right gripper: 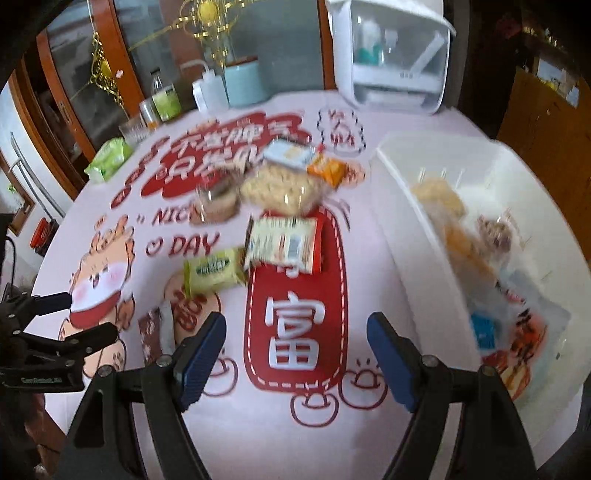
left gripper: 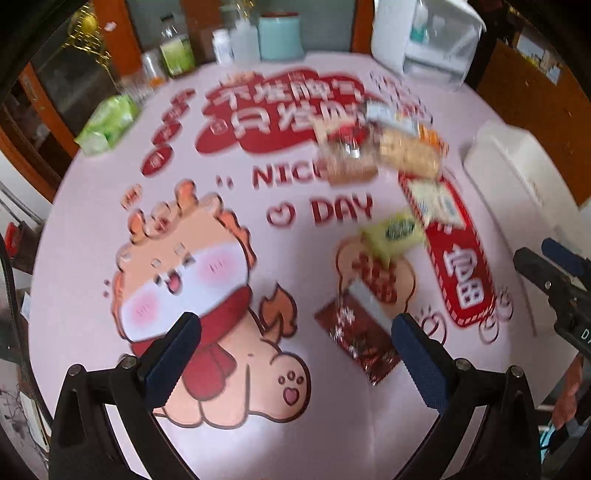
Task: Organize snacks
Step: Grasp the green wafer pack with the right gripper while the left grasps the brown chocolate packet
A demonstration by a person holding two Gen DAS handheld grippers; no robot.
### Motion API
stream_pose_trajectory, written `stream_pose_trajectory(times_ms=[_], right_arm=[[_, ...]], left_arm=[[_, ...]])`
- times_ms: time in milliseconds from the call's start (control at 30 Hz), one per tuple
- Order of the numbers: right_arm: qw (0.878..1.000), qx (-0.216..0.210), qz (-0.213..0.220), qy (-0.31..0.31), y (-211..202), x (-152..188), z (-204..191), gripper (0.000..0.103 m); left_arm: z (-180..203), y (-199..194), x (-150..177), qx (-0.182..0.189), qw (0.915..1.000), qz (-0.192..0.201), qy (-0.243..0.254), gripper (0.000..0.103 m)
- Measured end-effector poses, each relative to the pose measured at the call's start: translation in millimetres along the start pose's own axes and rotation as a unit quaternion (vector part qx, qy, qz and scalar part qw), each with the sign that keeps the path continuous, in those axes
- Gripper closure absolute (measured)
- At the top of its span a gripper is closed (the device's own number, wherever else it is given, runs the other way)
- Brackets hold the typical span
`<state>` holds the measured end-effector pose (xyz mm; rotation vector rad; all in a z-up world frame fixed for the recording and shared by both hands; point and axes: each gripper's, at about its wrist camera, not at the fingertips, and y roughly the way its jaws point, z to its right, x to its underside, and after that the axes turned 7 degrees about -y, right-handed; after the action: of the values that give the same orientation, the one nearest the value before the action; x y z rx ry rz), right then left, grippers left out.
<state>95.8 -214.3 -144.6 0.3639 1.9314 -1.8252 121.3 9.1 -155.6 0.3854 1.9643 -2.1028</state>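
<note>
left gripper (left gripper: 295,347): your jaws stand wide apart, nothing between the blue pads, hanging over the tablecloth at lower centre of the left view; it also shows at the left edge of the right view.
right gripper (right gripper: 295,350): jaws apart too, nothing held, pointed down at the red banner print, lower centre of the right view.
dark red packet (left gripper: 356,341): one, flat on the cloth, just inside your left gripper's right-hand finger (left gripper: 421,360); in the right view it sits lower left, partly hidden by a finger.
yellow-green packet (right gripper: 214,275): one, centre-left of the right view.
white-and-red packet (right gripper: 282,243): one, just right of the yellow-green one, corners nearly touching.
clear bag of pale snacks (right gripper: 277,188): one, upper centre.
brown clear-wrapped snack (right gripper: 216,205): one, left of the pale bag.
orange packet (right gripper: 328,170): one, upper right of the pile.
white-blue packet (right gripper: 290,153): one, top of the pile, blurred.
loose snacks count: seven on the cloth, all blurred.
white bin (right gripper: 413,236): one, right side of the right view, several snacks already inside, count unclear.
tablecloth (left gripper: 92,236): pink, cartoon prints and red lettering.
green pack (left gripper: 109,123): one, upper left, well apart from the pile.
far edge: bottles (left gripper: 175,48), one teal container (left gripper: 279,35), one white lidded box (right gripper: 391,55).
in the way: nothing between either gripper and the snacks.
</note>
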Motion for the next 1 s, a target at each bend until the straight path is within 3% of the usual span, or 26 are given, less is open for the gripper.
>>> stream_pose_trajectory(times_ms=[300, 467, 667, 833, 900, 1000], right_arm=[[1.0, -0.004, -0.025, 0.015, 21, 0, 2, 0.024], [0.999, -0.002, -0.022, 0.027, 36, -18, 7, 0.024], [1.0, -0.007, -0.021, 0.017, 47, -28, 1, 0.024], [0.999, -0.024, -0.029, -0.003, 53, -31, -10, 0.024], [0.999, -0.039, -0.036, -0.002, 56, -32, -14, 0.024], [0.997, -0.058, -0.046, 0.005, 63, -33, -22, 0.024]], left_arm=[[16, 51, 4, 0.049, 0.9949, -0.085, -0.021, 0.004], [25, 66, -3, 0.063, 0.9907, -0.107, -0.056, 0.004], [35, 82, -7, 0.029, 0.987, -0.121, -0.102, 0.006], [51, 88, -1, -0.031, 0.9875, -0.135, -0.075, 0.008], [52, 87, 0, -0.032, 0.9875, -0.138, -0.068, 0.013], [46, 81, 0, -0.03, 0.9881, -0.137, -0.064, 0.033]])
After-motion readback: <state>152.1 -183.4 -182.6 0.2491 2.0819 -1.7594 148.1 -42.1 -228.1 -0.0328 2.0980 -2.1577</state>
